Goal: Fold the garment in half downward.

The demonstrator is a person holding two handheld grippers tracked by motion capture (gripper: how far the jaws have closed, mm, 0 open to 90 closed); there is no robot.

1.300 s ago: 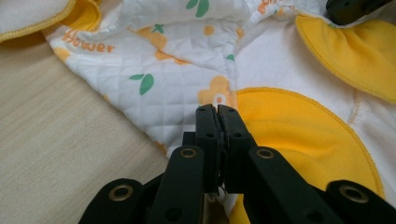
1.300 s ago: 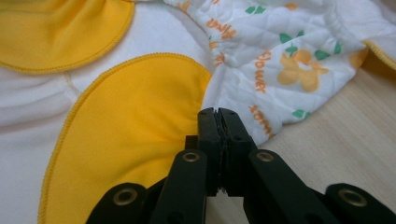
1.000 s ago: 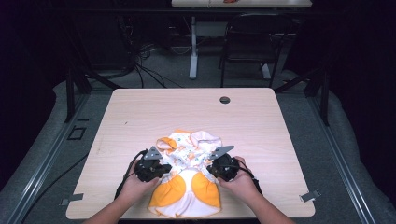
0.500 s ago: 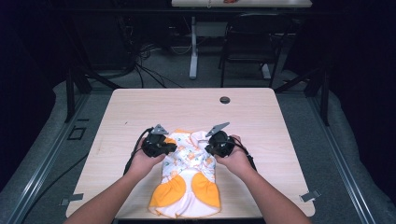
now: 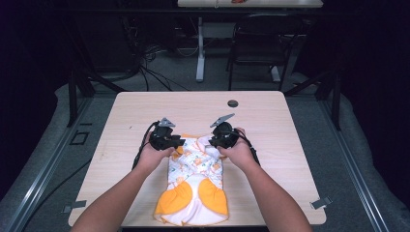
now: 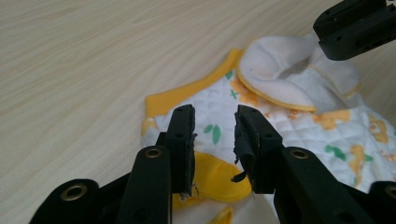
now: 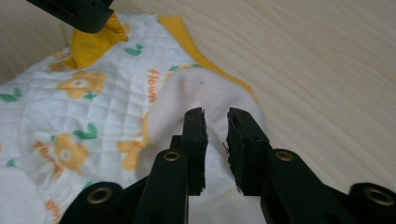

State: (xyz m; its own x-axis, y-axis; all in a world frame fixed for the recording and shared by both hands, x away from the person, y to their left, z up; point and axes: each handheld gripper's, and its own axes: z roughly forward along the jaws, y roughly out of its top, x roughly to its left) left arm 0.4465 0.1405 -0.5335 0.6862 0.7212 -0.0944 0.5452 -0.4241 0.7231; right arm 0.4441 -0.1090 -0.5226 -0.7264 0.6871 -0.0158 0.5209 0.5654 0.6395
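A white quilted baby garment (image 5: 196, 186) with orange patches and a flower print lies flat on the near middle of the wooden table (image 5: 270, 121). Both forearms reach in from the near edge, angling inward. The left hand (image 5: 153, 153) holds the left gripper (image 6: 215, 135) over the garment's far left corner, jaws parted and empty above the yellow-trimmed edge. The right hand (image 5: 237, 151) holds the right gripper (image 7: 215, 140) over the far right corner, jaws slightly apart above a turned-up white fold, gripping nothing.
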